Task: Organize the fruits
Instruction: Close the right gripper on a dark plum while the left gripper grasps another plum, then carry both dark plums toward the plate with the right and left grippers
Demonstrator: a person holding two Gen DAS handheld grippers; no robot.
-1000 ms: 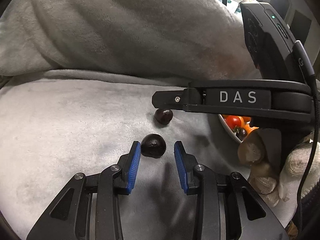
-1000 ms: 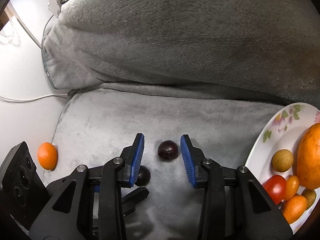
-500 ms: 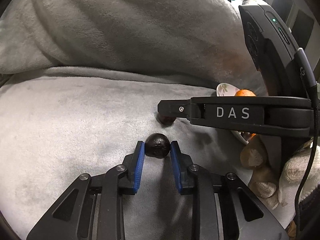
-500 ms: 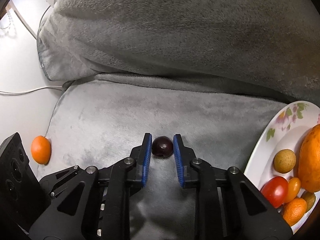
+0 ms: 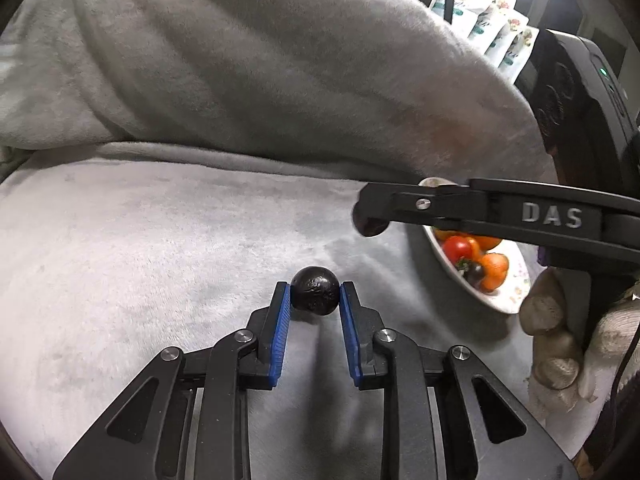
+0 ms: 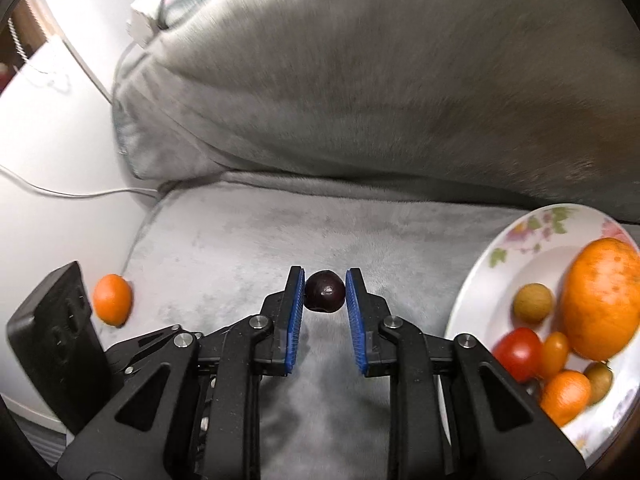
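Note:
My left gripper is shut on a wrinkled black round fruit held just above the grey blanket. My right gripper is shut on a smooth dark purple fruit; it also shows in the left wrist view, half hidden under the right gripper's finger. A floral white plate at the right holds a large orange fruit, a red tomato, a brown round fruit and small orange ones. The plate also shows in the left wrist view.
A small orange fruit lies at the blanket's left edge beside the left gripper's body. A big grey pillow rises behind. A white cable and plug lie on the white surface at left.
Both grippers closed on their dark fruits and lifted them off the blanket. The right gripper has moved right, toward the plate.

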